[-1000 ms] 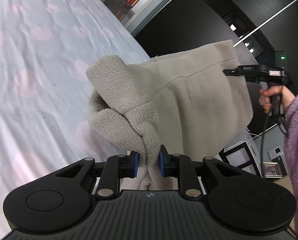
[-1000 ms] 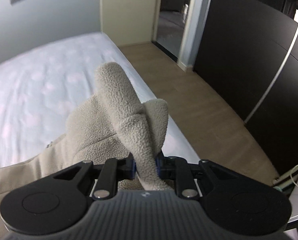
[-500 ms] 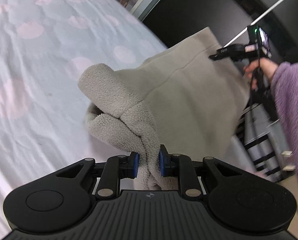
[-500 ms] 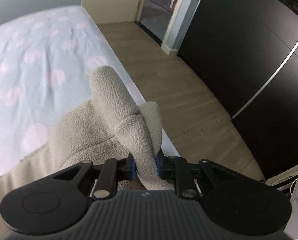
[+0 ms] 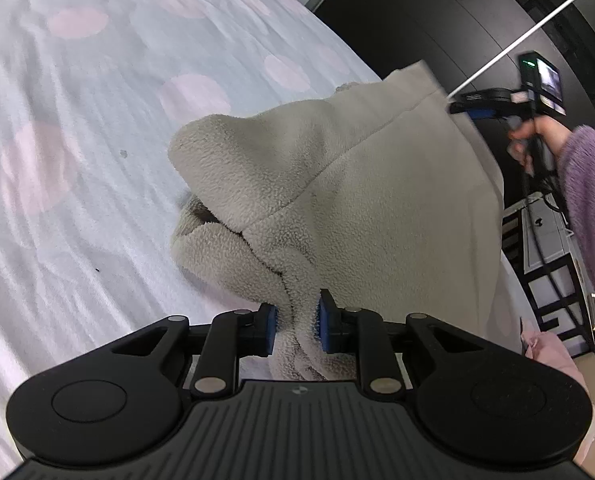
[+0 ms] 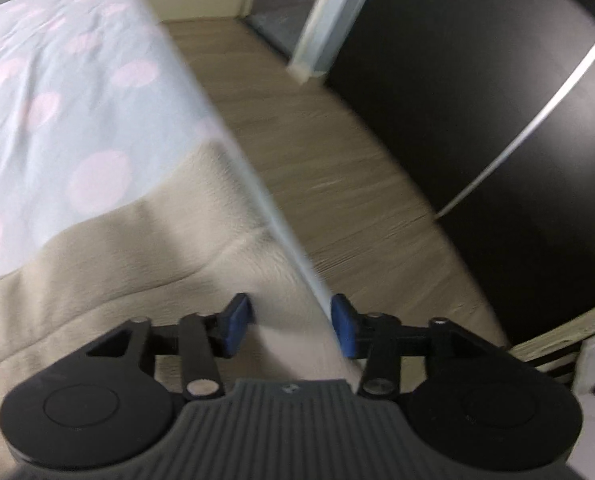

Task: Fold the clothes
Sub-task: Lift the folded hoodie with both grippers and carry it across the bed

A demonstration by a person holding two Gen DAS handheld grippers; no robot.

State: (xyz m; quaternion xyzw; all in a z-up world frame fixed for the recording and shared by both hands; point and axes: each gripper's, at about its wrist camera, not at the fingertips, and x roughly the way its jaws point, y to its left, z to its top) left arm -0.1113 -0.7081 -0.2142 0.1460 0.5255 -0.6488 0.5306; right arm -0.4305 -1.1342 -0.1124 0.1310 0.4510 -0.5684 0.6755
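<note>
Since the earlier frames, both grippers have come lower toward the bed [image 5: 97, 128], and the right gripper [image 6: 293, 322] no longer pinches the fleece: its jaws have just been opening, and its two blue pads [image 6: 343, 326] now stand apart with nothing pressed between them. One fleece garment [image 5: 377, 200], beige-grey, is in play. In the left wrist view it drapes from the left gripper [image 5: 296, 330] out over the bed, bunched into thick rolled folds near the jaws and spreading into a flatter panel with one stitched seam toward the right. The left gripper's two blue pads clamp a twisted rope of that fleece, so this gripper is closed on the garment. Around the garment lies one pale blue bed sheet printed with pink dots. At the far right of the same view, one hand [image 5: 535, 136] in a purple fuzzy sleeve [image 5: 589, 216] holds the right gripper just beside the garment's upper right corner; whether it touches the cloth there cannot be told. Behind it stands one dark wardrobe front [image 5: 457, 20] crossed by one thin pale stripe. In the right wrist view, which is motion-blurred, the garment lies flat on the bed near its edge, below and ahead of the open jaws. To the right run the wood floor [image 6: 337, 168] and the same dark wardrobe.
</note>
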